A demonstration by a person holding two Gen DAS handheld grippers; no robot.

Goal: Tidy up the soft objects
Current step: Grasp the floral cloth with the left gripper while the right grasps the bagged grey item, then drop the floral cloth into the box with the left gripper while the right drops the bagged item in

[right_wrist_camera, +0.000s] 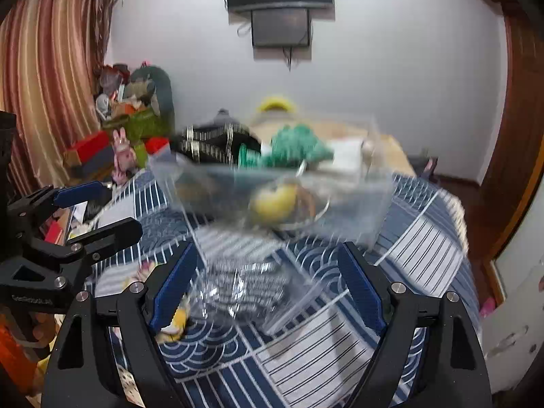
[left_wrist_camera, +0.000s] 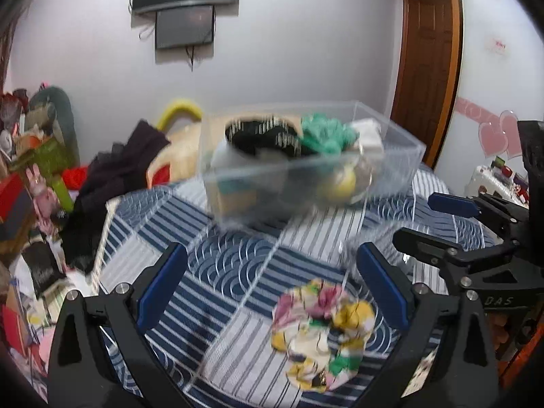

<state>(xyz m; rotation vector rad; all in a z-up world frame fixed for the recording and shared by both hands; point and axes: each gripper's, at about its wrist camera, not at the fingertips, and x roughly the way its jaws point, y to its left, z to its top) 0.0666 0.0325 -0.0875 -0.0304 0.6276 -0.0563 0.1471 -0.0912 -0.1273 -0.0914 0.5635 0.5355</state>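
A clear plastic box (left_wrist_camera: pixel 306 166) stands on the blue patterned bedspread (left_wrist_camera: pixel 210 258), holding black, green and white soft items and a yellow one (left_wrist_camera: pixel 341 185). A floral cloth (left_wrist_camera: pixel 323 329) lies on the bed just ahead of my open left gripper (left_wrist_camera: pixel 272 289), between its fingers. My right gripper (right_wrist_camera: pixel 268 285) is open above a clear lid or small clear container (right_wrist_camera: pixel 244 289), blurred. The box shows in the right wrist view (right_wrist_camera: pixel 272 190) too. The right gripper shows at the left wrist view's right edge (left_wrist_camera: pixel 442 221); the left gripper shows in the right wrist view (right_wrist_camera: pixel 98 210).
A dark garment (left_wrist_camera: pixel 112 176) and a cream bag with a yellow handle (left_wrist_camera: pixel 180 112) lie behind the box. Clutter of boxes and toys (left_wrist_camera: pixel 30 156) fills the left side. A wooden door (left_wrist_camera: pixel 425 68) is at the right, a screen (left_wrist_camera: pixel 185 3) on the wall.
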